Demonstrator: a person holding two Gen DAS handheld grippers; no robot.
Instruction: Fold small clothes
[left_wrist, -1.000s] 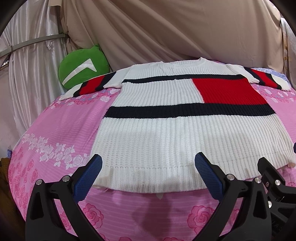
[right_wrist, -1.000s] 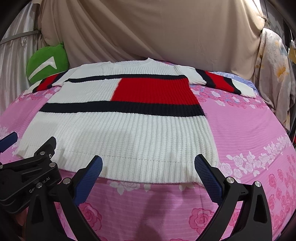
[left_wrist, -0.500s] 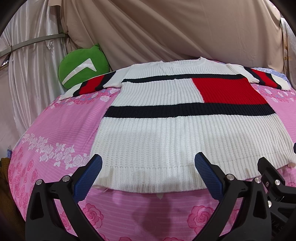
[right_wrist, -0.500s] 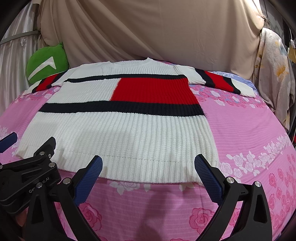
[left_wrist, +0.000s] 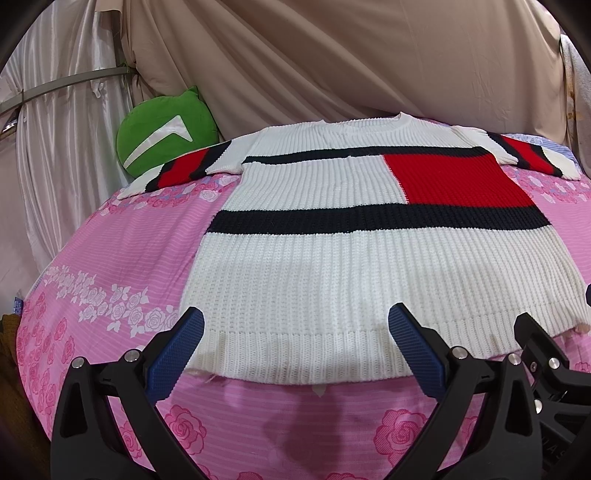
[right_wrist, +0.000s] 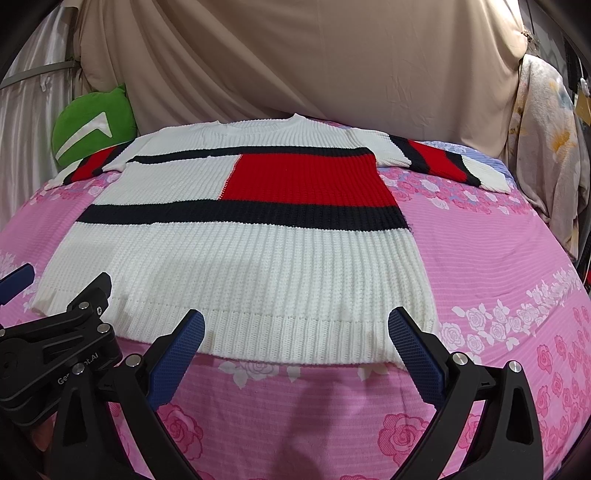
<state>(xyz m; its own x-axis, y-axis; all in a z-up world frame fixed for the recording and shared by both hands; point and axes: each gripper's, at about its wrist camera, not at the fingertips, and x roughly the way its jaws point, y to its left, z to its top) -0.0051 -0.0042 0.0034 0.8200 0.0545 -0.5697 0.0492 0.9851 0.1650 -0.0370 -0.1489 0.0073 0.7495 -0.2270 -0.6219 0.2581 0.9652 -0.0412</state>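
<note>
Fingers (left_wrist: 177, 350) on my left gripper (left_wrist: 295, 349) and right gripper (right_wrist: 295, 349) spread apart, empty, near the sweater's (left_wrist: 354, 266) hem; it lies flat on the pink bed (left_wrist: 110, 258), beige curtain (left_wrist: 332, 55) behind.

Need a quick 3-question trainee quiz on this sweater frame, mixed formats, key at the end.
1. True or false: the sweater is already folded in half on the pink bedsheet.
2. Multiple choice: the left tongs and right tongs are A) both open, holding nothing, B) both shut on the hem, C) one open, one shut.
3. Fill in: the red block sits between two ____ stripes.

Key: 1 false, it lies flat with sleeves spread. 2 A. 3 dark.
</note>
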